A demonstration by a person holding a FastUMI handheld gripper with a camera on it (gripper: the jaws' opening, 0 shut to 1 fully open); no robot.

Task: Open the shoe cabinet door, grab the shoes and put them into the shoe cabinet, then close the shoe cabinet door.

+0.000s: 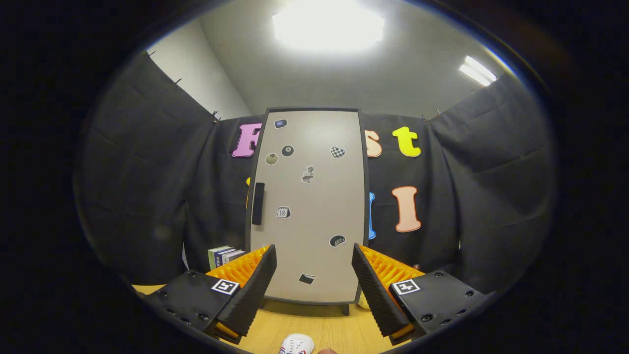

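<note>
Gripper view: nearest of all, the toe of a small white shoe with red and blue trim lies on the light wooden tabletop, low between the two fingers and touching neither. The gripper is spread wide, its ribbed fingers far apart with nothing held between them, and each finger mount carries a square black-and-white marker tag. Just beyond the fingertips stands the tall beige shoe cabinet with a dark frame, upright on short feet on the tabletop, its door closed. A black vertical bar handle sits on the door's left side, and small stickers are scattered over the panel. To the left of the cabinet's base, behind the left finger, a few small boxes stand side by side. Behind everything hangs the black cloth wall, and above it a bright ceiling light panel glares.
</note>
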